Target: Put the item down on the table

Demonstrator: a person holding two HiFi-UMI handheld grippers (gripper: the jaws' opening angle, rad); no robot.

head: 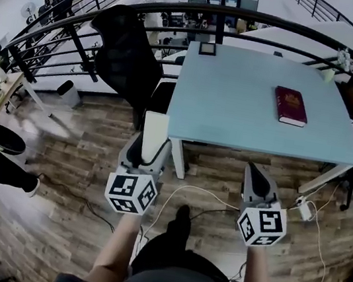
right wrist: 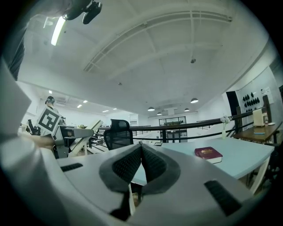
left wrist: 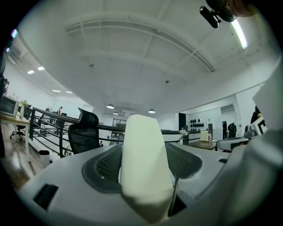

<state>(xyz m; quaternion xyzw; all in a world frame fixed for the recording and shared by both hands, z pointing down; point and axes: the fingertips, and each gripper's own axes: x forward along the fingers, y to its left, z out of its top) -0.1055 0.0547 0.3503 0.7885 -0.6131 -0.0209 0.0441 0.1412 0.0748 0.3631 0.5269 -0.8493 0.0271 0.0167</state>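
Left tool point(head: 152, 142) clamped on smooth, cream, round-edged slab point(left wrist: 143, 163); right tool point(right wrist: 141, 148) pinched together, empty; pale-blue table point(head: 236, 107) ahead

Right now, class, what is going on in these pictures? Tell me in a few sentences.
A person stands before the pale blue table, a gripper in each hand. The left gripper has its jaws shut on a white block, not yet set down. The right gripper has its jaws together, empty. A red book lies on the table.
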